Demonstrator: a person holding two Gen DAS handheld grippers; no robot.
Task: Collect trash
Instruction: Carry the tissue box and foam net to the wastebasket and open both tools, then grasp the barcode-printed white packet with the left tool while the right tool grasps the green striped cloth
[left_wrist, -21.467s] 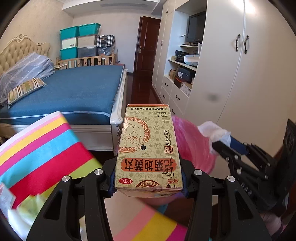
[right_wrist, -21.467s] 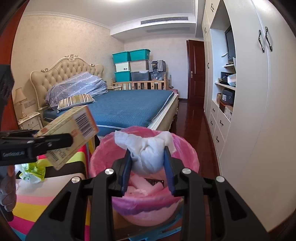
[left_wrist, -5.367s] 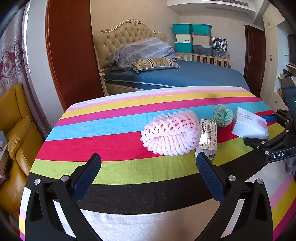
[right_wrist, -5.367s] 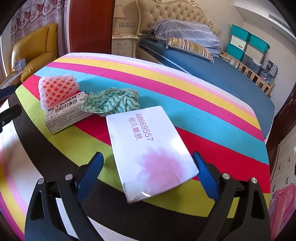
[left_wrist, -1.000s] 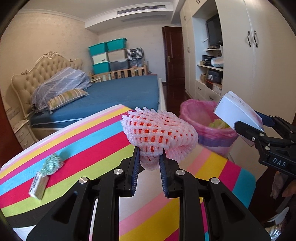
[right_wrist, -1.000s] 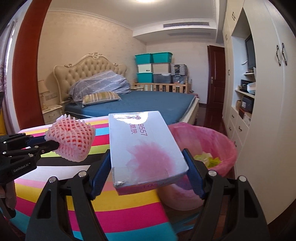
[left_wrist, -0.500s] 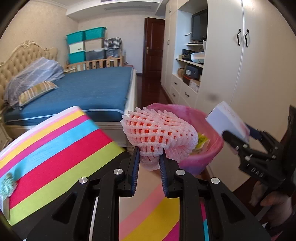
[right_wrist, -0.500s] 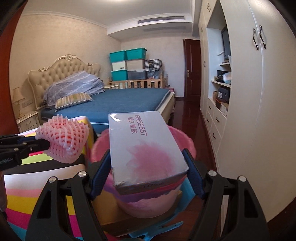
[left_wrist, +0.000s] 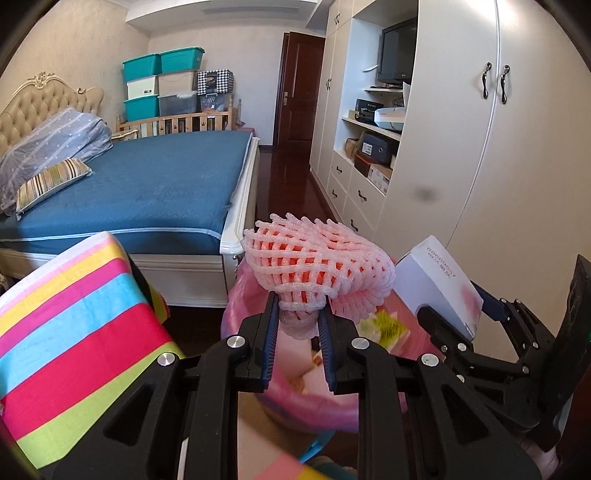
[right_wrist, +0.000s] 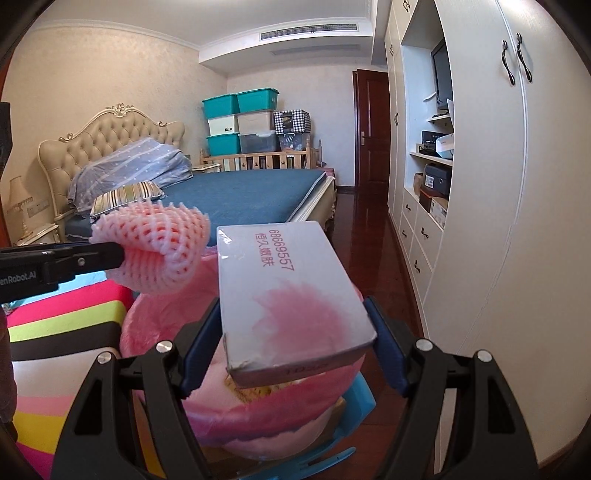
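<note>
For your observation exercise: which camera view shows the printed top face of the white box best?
The right wrist view: the white box fills its centre between the right gripper fingers, its printed digits and pink splash legible. The left wrist view shows the box at the right edge, angled away, its print small and faint.

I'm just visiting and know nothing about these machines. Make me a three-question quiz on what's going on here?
1. True or false: the left claw grips a pink foam net.
2. What does the right claw hold? A) bottle B) white box C) nothing
3. Fill in: both items hang over the pink-lined ____.

Key: 1 true. 2 B. 3 bin.
</note>
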